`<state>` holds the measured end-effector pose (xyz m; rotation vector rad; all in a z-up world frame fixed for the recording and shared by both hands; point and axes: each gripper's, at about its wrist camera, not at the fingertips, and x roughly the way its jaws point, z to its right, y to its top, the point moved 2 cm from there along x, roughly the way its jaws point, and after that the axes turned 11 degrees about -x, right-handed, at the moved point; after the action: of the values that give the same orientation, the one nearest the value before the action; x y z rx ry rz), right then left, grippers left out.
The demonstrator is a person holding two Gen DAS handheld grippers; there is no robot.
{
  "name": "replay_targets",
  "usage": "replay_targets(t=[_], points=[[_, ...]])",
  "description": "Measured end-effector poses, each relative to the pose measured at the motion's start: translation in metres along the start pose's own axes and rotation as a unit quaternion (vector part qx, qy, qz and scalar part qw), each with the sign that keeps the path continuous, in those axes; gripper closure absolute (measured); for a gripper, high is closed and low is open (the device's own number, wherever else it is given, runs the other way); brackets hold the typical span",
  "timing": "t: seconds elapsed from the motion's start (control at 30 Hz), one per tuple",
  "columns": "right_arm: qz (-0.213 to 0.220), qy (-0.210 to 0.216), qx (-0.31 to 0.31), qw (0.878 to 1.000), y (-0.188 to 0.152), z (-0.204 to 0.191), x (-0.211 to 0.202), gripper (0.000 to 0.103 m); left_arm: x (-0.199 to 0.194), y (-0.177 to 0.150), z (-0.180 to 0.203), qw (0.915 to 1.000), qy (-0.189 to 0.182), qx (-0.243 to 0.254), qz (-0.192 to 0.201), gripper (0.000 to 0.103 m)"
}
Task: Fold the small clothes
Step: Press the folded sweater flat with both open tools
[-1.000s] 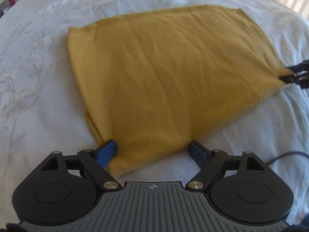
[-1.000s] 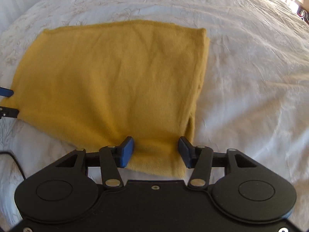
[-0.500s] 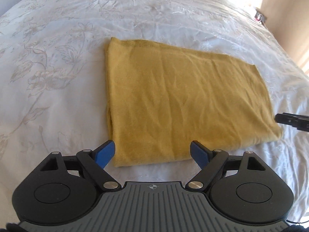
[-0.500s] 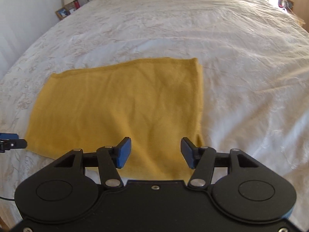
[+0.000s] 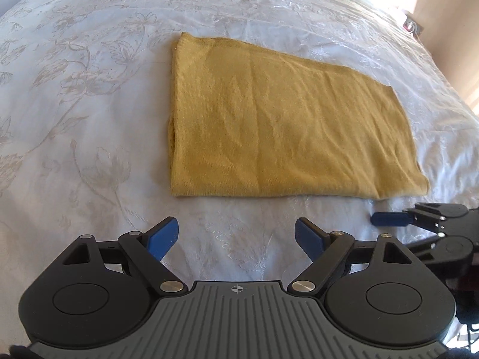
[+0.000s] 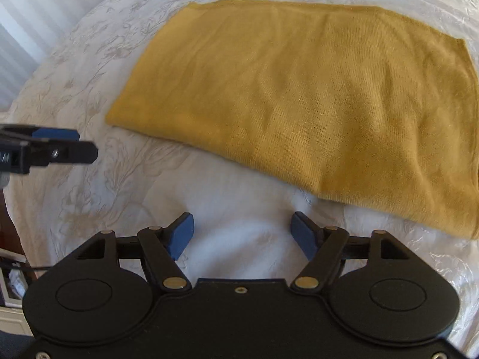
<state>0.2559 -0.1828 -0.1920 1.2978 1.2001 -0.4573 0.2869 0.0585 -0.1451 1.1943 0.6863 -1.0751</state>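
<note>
A mustard-yellow knit garment (image 5: pixel 284 125) lies folded into a flat rectangle on the white bedspread (image 5: pixel 74 104). In the right wrist view the same garment (image 6: pixel 314 98) fills the upper right. My left gripper (image 5: pixel 236 234) hangs open over bare bedspread, a little short of the garment's near edge, with nothing between its blue pads. My right gripper (image 6: pixel 242 234) is also clear of the cloth, its jaws opening and empty. Each gripper shows at the side of the other's view: the right gripper (image 5: pixel 389 218) at the garment's near right corner, the left gripper (image 6: pixel 60 143) off its left corner.
The bedspread (image 6: pixel 119 179) has a pale floral pattern and spreads wide around the garment. A window blind (image 6: pixel 21 30) lies beyond the bed's left edge, and some furniture (image 6: pixel 9 269) stands below it. Sunlit wall and small objects (image 5: pixel 413 24) sit at the far right.
Both grippers have let go of the garment's near edge and drawn back from it, the left also rising. The garment now lies flat and free. The right jaws have widened.
</note>
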Motion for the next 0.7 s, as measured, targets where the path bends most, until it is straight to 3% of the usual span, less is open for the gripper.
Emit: replay_targets(t=[0.17, 0.43, 0.63, 0.7], points=[[0.037, -0.01, 0.033, 0.999, -0.007, 0.006, -0.026, 0.029, 0.015, 0.019, 0.014, 0.9999, -0.001, 0.011, 0.009, 0.018], [0.072, -0.033, 0.128, 0.989, -0.024, 0.04, -0.058, 0.026, 0.048, 0.036, 0.043, 0.9998, -0.015, 0.011, -0.007, 0.014], [0.092, -0.05, 0.184, 0.977, -0.035, 0.071, -0.075, 0.018, 0.076, 0.022, 0.044, 0.999, 0.002, 0.004, -0.044, 0.009], [0.099, -0.056, 0.197, 0.974, -0.036, 0.085, -0.079, 0.01, 0.08, 0.017, 0.043, 0.9989, 0.003, 0.015, -0.044, 0.003]])
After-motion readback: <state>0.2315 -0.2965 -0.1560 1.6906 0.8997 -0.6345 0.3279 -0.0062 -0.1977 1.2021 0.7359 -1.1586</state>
